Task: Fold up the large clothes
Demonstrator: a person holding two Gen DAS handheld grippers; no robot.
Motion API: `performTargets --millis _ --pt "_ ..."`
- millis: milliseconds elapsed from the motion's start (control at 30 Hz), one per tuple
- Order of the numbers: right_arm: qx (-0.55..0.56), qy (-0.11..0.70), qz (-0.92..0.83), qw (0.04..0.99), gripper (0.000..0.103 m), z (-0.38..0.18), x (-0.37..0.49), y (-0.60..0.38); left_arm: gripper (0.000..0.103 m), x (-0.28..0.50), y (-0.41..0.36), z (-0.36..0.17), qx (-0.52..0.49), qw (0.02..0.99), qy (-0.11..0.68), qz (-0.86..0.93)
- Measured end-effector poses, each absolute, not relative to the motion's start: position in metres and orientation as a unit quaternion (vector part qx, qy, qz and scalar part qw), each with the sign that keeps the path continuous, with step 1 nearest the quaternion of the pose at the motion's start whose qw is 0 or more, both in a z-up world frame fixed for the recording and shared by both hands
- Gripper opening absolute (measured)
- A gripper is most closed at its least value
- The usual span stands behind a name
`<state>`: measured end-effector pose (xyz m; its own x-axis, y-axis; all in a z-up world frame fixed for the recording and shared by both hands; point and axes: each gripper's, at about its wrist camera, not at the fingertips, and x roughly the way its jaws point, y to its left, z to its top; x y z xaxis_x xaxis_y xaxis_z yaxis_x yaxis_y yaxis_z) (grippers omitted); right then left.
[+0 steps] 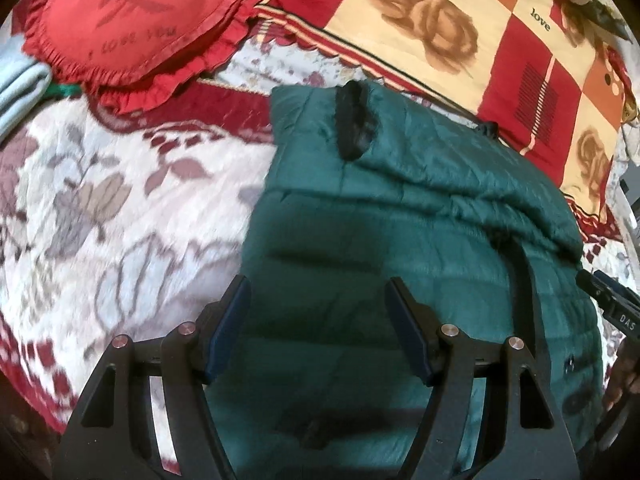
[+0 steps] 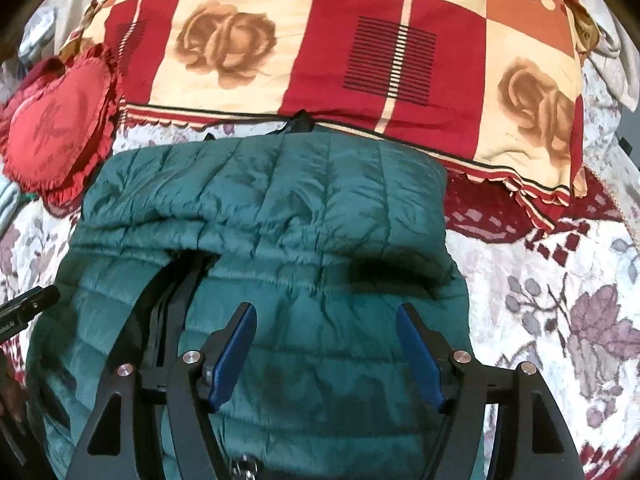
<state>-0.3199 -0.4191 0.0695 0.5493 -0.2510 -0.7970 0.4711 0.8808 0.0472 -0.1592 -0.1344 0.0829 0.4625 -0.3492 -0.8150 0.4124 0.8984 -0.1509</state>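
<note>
Green quilted jacket (image 2: 264,208) lies folded on a floral bedspread (image 1: 120,184), just before a checked rose-print pillow (image 2: 320,40). Left gripper (image 1: 318,296) and right gripper (image 2: 326,324) both hang over it, released, nothing between the pads. Only the left view shows the jacket's black cuff (image 1: 354,120) and the red ruffled cushion (image 1: 132,20) up close; only the right view shows the zipper (image 2: 176,292) clearly.
</note>
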Motion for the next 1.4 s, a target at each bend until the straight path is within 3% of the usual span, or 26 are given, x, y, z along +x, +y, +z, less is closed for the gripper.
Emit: performTargets --millis 467,600,767,1400 --pt "0.117 0.436 -0.182 0.874 0.072 0.072 -0.377 -0.375 0.070 -0.231 -0.076 0.079 0.059 0.859 0.455 -0.228" --pt "0.113 0.442 -0.170 0.873 0.079 0.069 -0.407 -0.361 0.070 -0.250 -0.058 0.069 0.046 0.848 0.473 -0.233" --pt "0.129 0.448 -0.163 0.869 0.080 0.064 -0.449 -0.351 0.070 -0.267 -0.037 0.062 0.034 0.842 0.488 -0.229" --pt "0.226 0.481 -0.200 0.823 0.087 0.032 -0.545 -0.385 0.070 -0.269 0.013 0.046 -0.023 0.817 0.534 -0.217"
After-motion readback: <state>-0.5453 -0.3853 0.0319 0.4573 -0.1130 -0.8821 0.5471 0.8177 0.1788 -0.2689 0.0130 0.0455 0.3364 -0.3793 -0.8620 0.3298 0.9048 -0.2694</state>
